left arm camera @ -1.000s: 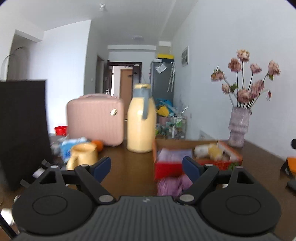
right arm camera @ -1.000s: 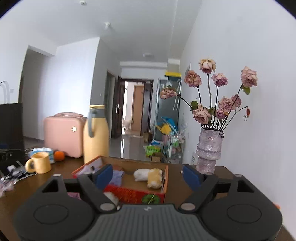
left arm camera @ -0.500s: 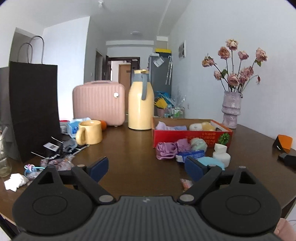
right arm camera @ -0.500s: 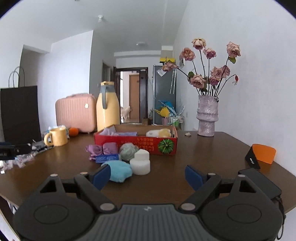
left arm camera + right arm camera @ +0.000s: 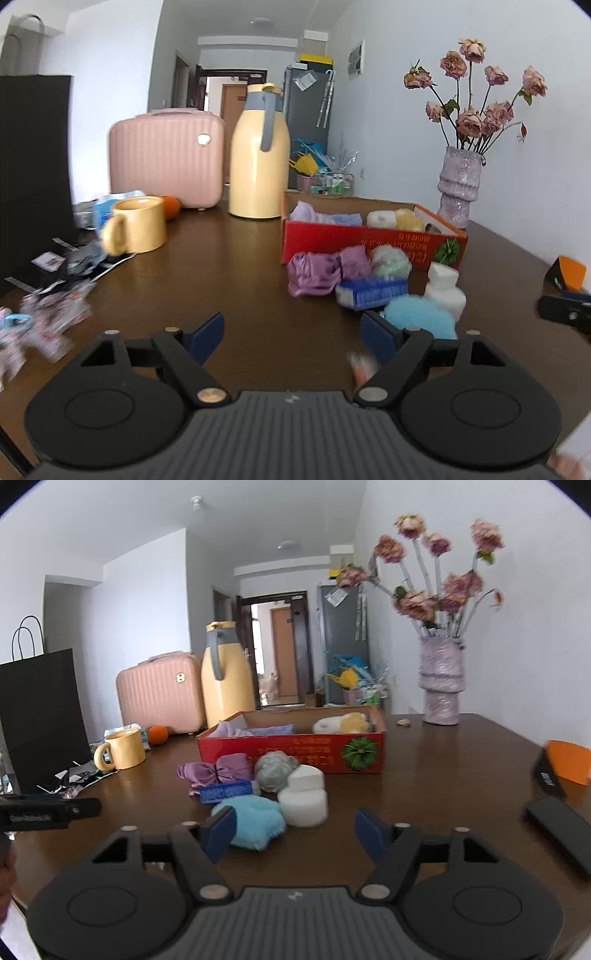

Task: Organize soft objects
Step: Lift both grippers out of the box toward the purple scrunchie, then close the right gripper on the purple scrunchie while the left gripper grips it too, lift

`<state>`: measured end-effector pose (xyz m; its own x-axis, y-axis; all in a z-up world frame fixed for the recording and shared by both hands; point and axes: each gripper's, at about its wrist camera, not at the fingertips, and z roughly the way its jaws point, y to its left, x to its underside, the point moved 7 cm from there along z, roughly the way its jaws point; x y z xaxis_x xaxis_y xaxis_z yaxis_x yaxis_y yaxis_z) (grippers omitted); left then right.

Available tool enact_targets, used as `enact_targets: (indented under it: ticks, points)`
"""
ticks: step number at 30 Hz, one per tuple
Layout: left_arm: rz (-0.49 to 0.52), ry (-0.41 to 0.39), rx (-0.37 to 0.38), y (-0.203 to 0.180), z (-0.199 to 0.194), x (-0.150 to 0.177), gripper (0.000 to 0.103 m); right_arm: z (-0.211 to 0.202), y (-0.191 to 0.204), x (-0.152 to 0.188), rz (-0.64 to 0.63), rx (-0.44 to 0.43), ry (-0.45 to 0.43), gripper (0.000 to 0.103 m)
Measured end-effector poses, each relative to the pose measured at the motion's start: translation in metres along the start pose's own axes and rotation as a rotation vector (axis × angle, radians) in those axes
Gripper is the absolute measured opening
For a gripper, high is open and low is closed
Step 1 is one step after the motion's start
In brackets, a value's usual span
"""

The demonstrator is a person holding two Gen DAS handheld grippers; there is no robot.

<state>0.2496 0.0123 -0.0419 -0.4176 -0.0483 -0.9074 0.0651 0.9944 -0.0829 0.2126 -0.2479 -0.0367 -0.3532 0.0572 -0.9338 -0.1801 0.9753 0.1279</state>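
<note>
Presently both grippers, left [image 5: 291, 338] and right [image 5: 293, 830], have jaws closing on nothing above the table [image 5: 424, 786]; soft items cluster beside the red box [image 5: 295, 753].

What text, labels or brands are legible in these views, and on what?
Nothing reads cleanly.
Red cardboard box: yellow print on the front wall, upside down, too blurred to read.
Black device at left edge: pale lettering, blurred.
Black-and-orange wedge: small white mark, unreadable.
Blue ribbed packet: pattern only, no readable text.
Grey fridge: stuck papers, too small.
</note>
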Motion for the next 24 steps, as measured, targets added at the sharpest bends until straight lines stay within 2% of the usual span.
enact_targets:
  ticks: [4, 6, 7, 9, 10, 12, 13, 14, 15, 17, 18, 19, 21, 24]
  points:
    - [-0.102, 0.106, 0.152, 0.008, 0.067, -0.031, 0.083, 0.057, 0.014, -0.03, 0.039, -0.115, 0.032, 0.058]
    - [-0.109, 0.106, 0.155, 0.014, 0.099, -0.046, 0.083, 0.094, 0.025, -0.047, 0.03, -0.165, 0.056, 0.058]
    - [-0.123, 0.122, 0.13, 0.019, 0.116, -0.051, 0.083, 0.116, 0.032, -0.054, 0.01, -0.187, 0.077, 0.057]
    - [-0.175, 0.177, 0.1, 0.03, 0.147, -0.054, 0.075, 0.156, 0.041, -0.067, 0.006, -0.206, 0.108, 0.055]
    - [-0.189, 0.203, 0.112, 0.034, 0.16, -0.054, 0.073, 0.179, 0.046, -0.072, 0.0, -0.217, 0.139, 0.051]
    - [-0.214, 0.266, 0.147, 0.037, 0.177, -0.047, 0.07, 0.225, 0.053, -0.076, 0.003, -0.223, 0.207, 0.05]
    - [-0.233, 0.292, 0.178, 0.038, 0.182, -0.043, 0.069, 0.24, 0.056, -0.075, 0.003, -0.23, 0.239, 0.05]
    - [-0.257, 0.319, 0.203, 0.04, 0.186, -0.038, 0.062, 0.257, 0.059, -0.073, -0.008, -0.231, 0.275, 0.049]
    - [-0.275, 0.338, 0.21, 0.043, 0.189, -0.036, 0.049, 0.27, 0.062, -0.069, -0.034, -0.219, 0.299, 0.047]
    - [-0.31, 0.352, 0.277, 0.043, 0.192, -0.037, 0.03, 0.285, 0.066, -0.059, -0.063, -0.208, 0.338, 0.032]
    - [-0.321, 0.347, 0.301, 0.043, 0.192, -0.039, 0.025, 0.29, 0.067, -0.055, -0.045, -0.226, 0.351, 0.019]
    - [-0.317, 0.337, 0.311, 0.043, 0.191, -0.04, 0.023, 0.291, 0.066, -0.052, -0.018, -0.25, 0.356, 0.014]
    - [-0.304, 0.31, 0.321, 0.039, 0.185, -0.046, 0.019, 0.29, 0.067, -0.053, -0.003, -0.237, 0.338, 0.006]
    - [-0.266, 0.233, 0.338, 0.028, 0.154, -0.064, 0.019, 0.269, 0.072, -0.067, -0.028, -0.233, 0.278, 0.005]
